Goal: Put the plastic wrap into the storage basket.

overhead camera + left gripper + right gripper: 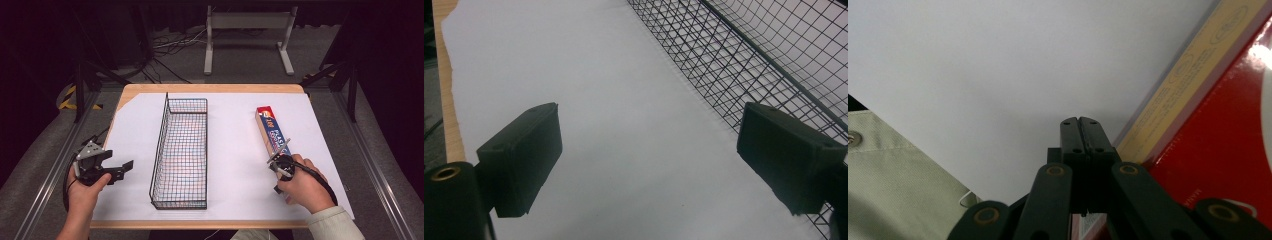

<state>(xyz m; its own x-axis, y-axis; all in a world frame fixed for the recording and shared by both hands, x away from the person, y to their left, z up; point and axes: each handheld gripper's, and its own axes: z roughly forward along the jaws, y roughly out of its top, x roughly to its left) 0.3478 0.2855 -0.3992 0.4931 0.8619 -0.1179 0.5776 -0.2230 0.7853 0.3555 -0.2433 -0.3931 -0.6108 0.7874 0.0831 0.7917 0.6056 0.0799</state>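
Note:
A long black wire basket (180, 150) stands empty in the middle of the white sheet. To its right lies a long red and yellow box (270, 131) of plastic wrap, running front to back. My right gripper (281, 161) sits at the box's near end, held in the right hand. In the right gripper view its jaws (1080, 122) are pressed together with nothing between them, just left of the box's (1228, 125) yellow edge. My left gripper (119, 161) hovers left of the basket, open and holding nothing. The left gripper view has the gripper (651, 145) over bare paper, with the basket's wall (764, 60) on its right.
White paper (235, 165) covers most of the wooden table (210, 88). A pale sleeve (893, 170) fills the lower left of the right gripper view. Beyond the table are a metal stand (247, 30), cables on the floor and dark frame rails at both sides.

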